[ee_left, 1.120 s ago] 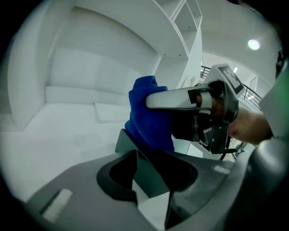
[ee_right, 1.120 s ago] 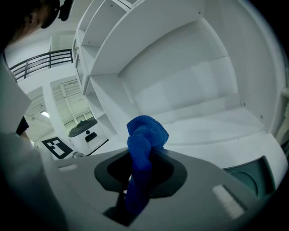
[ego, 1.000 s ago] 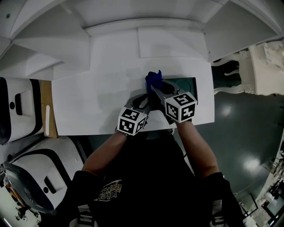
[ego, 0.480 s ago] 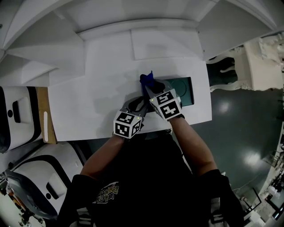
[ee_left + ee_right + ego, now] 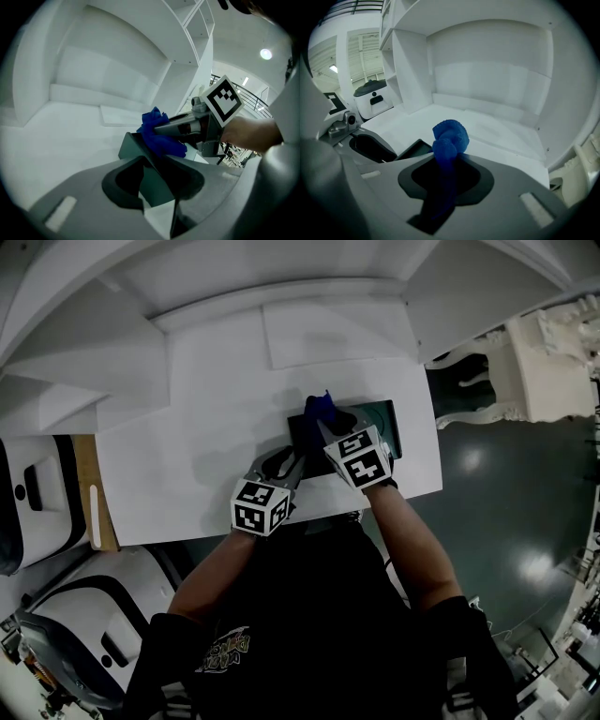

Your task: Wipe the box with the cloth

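A dark teal box [image 5: 370,423] lies on the white table [image 5: 187,456] near its front right corner. My left gripper [image 5: 289,457] is shut on the box's near left edge; the box wall [image 5: 140,157] sits pinched between the jaws of that gripper [image 5: 151,169]. My right gripper [image 5: 325,424] is shut on a bunched blue cloth [image 5: 321,408] and presses it on the box's left part. In the right gripper view the cloth [image 5: 449,137] sticks out past the gripper [image 5: 446,159], with the box [image 5: 415,149] below left. In the left gripper view the cloth [image 5: 159,133] rests on the box top.
A flat white panel [image 5: 337,329] lies at the table's back, under white shelving. White machines [image 5: 37,484] and a wooden strip [image 5: 84,488] stand left of the table. An ornate white piece of furniture [image 5: 553,362] and dark glossy floor [image 5: 506,502] are on the right.
The right gripper with the cloth has shifted a little left and back over the box's left part. The left gripper keeps its hold on the box edge. The head camera has moved slightly.
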The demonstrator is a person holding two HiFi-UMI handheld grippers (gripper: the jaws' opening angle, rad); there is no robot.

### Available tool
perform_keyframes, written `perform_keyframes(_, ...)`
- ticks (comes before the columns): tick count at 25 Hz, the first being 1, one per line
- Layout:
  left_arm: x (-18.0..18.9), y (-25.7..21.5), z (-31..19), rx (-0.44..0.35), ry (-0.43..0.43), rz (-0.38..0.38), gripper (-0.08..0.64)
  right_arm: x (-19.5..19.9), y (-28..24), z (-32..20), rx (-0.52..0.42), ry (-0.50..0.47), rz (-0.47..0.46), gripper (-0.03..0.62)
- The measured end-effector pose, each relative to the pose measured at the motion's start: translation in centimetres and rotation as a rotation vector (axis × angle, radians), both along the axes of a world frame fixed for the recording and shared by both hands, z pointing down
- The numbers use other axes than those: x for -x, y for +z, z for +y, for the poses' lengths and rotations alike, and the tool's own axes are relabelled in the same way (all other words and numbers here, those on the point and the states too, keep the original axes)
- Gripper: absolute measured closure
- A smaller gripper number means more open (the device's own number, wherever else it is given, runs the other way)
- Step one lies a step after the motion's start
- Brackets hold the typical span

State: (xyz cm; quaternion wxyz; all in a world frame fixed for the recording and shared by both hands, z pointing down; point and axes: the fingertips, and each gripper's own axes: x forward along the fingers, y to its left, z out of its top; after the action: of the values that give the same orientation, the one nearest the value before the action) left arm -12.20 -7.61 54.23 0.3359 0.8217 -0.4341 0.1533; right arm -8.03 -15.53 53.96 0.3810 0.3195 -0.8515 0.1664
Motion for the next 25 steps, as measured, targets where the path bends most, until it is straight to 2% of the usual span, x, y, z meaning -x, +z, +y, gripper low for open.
perform_keyframes(9,-0.4,0.0,-0.2,-0.004,-0.003,-0.016,0.439,-5.0,0.3,-1.1,0.02,0.085,0.009,0.491)
perform_keyframes(17,-0.4,0.1,-0.3,-0.001,-0.015,-0.02,0.442,-11.9,0.5,-2.6,-0.009,0.181,0.12,0.491)
perform_keyframes(22,-0.5,0.0,-0.3,-0.002,-0.014,-0.031,0.443,-14.0,0.1,-2.7,-0.034,0.189,0.173,0.489)
perform_keyframes(25,-0.4,0.0,-0.3,-0.003,-0.018,-0.036,0.445,-14.8,0.0,-2.8,-0.029,0.2,0.167,0.489)
